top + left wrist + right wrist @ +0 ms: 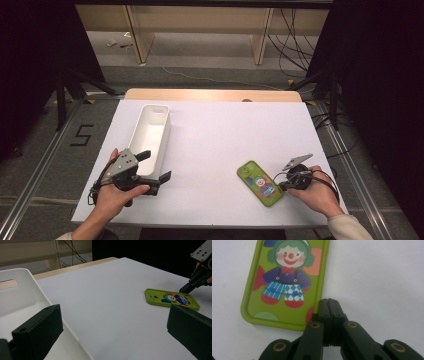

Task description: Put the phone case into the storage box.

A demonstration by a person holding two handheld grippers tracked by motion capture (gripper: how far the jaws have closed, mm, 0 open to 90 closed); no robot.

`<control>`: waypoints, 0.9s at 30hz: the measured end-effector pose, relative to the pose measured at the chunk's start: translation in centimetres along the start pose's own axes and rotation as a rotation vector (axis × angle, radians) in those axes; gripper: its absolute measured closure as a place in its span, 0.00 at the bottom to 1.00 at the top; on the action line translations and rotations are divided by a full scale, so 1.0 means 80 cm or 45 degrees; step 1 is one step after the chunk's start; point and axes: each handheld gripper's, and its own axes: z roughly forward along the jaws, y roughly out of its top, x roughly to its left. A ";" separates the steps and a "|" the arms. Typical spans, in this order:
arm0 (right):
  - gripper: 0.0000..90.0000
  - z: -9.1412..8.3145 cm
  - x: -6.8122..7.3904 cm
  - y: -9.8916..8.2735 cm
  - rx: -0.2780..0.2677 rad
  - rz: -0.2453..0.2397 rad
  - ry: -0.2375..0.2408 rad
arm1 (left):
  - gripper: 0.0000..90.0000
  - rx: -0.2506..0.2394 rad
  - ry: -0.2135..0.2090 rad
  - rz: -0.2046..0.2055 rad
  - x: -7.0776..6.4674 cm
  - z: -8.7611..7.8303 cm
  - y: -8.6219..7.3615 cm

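Note:
A green phone case (260,183) printed with a clown lies flat on the white table, front right. My right gripper (281,186) rests at its near right corner with the jaws pressed together and nothing between them. In the right gripper view the shut tips (329,302) touch the case's (287,277) edge by that corner. My left gripper (156,166) is held at the front left, open and empty, beside the near end of a white bin (167,131). From the left gripper view (113,327) the case (172,299) lies far off, with the right gripper (183,289) at it.
The long white bin (25,295) is empty and runs away from me along the left side. The white table sheet (225,135) is bare between bin and case. Its front edge lies close under both hands; dark curtains and cables stand beyond the table.

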 end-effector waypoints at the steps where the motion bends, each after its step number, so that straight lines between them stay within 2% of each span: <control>1: 0.98 -0.001 -0.001 0.000 -0.006 -0.004 -0.009 | 0.00 0.000 0.000 0.000 0.000 0.000 0.000; 8: 0.87 -0.011 -0.004 0.002 -0.053 0.031 -0.082 | 0.00 0.000 0.001 0.001 -0.001 0.000 0.000; 9: 0.82 -0.014 -0.006 0.003 -0.079 0.052 -0.107 | 0.00 -0.001 0.001 0.001 -0.001 -0.001 0.000; 10: 0.82 -0.014 -0.006 0.003 -0.079 0.052 -0.107 | 0.00 -0.001 0.001 0.001 -0.001 -0.001 0.000; 12: 0.73 -0.018 -0.007 0.005 -0.110 0.091 -0.122 | 0.00 0.000 0.000 0.002 -0.001 0.000 0.000; 13: 0.55 -0.021 -0.007 0.008 -0.127 0.123 -0.144 | 0.00 0.000 0.000 0.001 -0.001 0.000 0.000; 14: 0.46 -0.022 -0.007 0.009 -0.135 0.137 -0.157 | 0.00 0.000 0.000 0.001 -0.001 0.000 0.000; 16: 0.23 -0.021 -0.004 0.012 -0.144 0.122 -0.154 | 0.00 0.002 0.000 0.001 -0.001 0.000 0.000; 19: 0.08 -0.020 0.000 0.016 -0.123 0.092 -0.132 | 0.00 0.001 0.000 0.001 -0.001 0.000 0.000; 20: 0.08 -0.020 0.000 0.016 -0.123 0.092 -0.132 | 0.00 0.001 0.000 0.001 -0.001 0.000 0.000; 22: 0.01 -0.018 0.006 0.021 -0.125 0.091 -0.124 | 0.00 0.001 -0.001 0.002 -0.001 0.000 0.000; 27: 0.00 -0.018 0.013 0.029 -0.118 0.079 -0.130 | 0.00 0.001 -0.002 0.002 -0.001 0.000 0.000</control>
